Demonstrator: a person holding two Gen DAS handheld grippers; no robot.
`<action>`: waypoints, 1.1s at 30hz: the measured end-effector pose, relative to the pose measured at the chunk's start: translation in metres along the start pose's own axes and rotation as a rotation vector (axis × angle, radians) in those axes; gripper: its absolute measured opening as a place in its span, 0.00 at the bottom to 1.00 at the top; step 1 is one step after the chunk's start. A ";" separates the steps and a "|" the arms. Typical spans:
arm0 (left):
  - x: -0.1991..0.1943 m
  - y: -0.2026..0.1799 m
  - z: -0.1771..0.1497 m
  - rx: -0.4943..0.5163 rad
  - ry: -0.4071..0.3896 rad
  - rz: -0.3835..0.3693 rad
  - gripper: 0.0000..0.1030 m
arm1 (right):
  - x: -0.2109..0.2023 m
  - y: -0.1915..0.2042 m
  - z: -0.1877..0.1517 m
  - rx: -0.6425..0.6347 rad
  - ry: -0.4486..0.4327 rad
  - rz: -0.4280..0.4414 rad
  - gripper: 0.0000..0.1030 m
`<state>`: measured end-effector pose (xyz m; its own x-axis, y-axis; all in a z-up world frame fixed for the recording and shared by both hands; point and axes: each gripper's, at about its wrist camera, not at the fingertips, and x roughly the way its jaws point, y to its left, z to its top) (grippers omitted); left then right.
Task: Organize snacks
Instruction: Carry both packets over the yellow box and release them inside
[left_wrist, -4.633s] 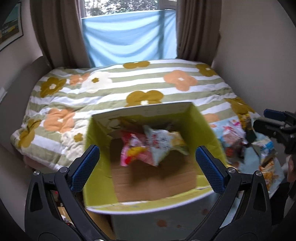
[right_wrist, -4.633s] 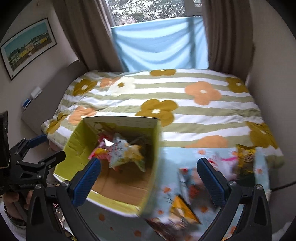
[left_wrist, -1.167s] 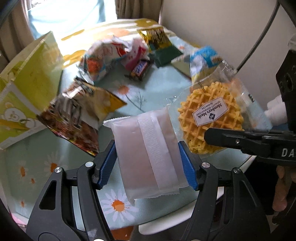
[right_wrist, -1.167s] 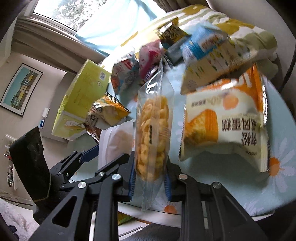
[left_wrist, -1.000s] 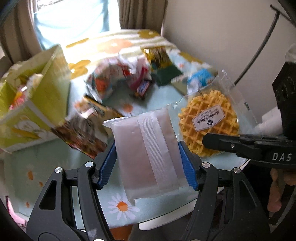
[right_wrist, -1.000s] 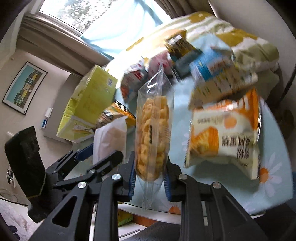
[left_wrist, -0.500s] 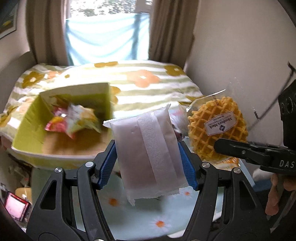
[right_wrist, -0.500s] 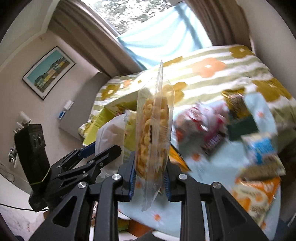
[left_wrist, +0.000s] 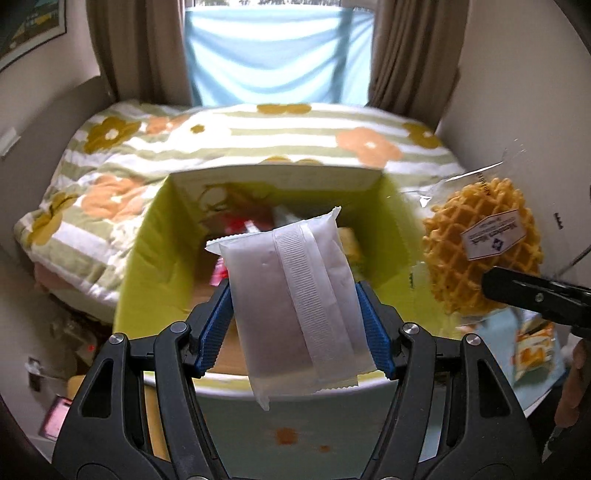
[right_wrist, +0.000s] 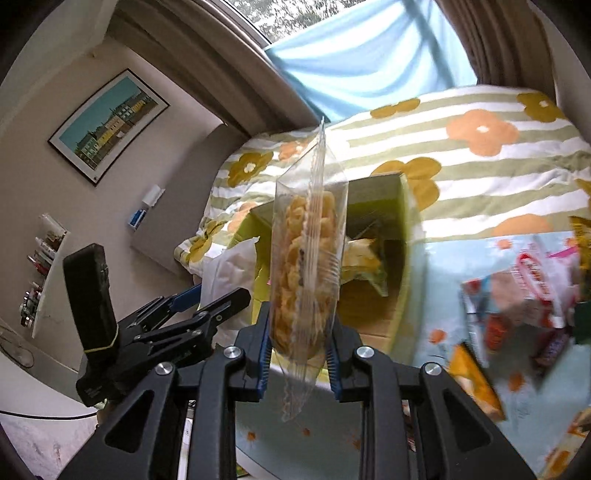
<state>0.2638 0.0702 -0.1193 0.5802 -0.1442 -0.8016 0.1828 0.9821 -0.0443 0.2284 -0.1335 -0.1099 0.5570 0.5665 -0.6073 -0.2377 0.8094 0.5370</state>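
- Both your hands have swung away from the snack pile and now sit in front of the green box (left_wrist: 147, 266); a second ago the table's snacks filled the views, now the box's open mouth does.
- Your left gripper (left_wrist: 295, 310) is clamped on the white pouch (left_wrist: 291, 295), which hangs mid-frame over the box's near edge.
- Your right gripper (right_wrist: 297, 354) is pinched tight on the waffle bag (right_wrist: 306, 258), held edge-on at the centre of its view, with the box behind it.
- Neither grip has altered in that second, so I judge both snacks ready for dropping in (the box already holds a few packets).
- The left view alone shows the waffle's face and label (left_wrist: 491, 240) at the right edge.
- The right view alone shows the loose snacks (right_wrist: 524, 295) left on the tablecloth (right_wrist: 443, 273) at the right, so more trips seem needed.
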 end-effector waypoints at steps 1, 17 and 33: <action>0.007 0.006 0.000 0.001 0.015 0.003 0.60 | 0.009 0.002 0.001 0.003 0.009 -0.003 0.23; 0.029 0.039 -0.005 0.057 0.071 0.021 1.00 | 0.063 -0.003 -0.010 0.068 0.111 -0.061 0.23; 0.012 0.054 -0.022 0.015 0.069 0.088 1.00 | 0.071 0.017 -0.016 -0.066 0.166 -0.199 1.00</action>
<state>0.2635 0.1245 -0.1443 0.5383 -0.0486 -0.8414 0.1459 0.9886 0.0362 0.2511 -0.0769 -0.1539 0.4613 0.4087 -0.7875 -0.1912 0.9125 0.3617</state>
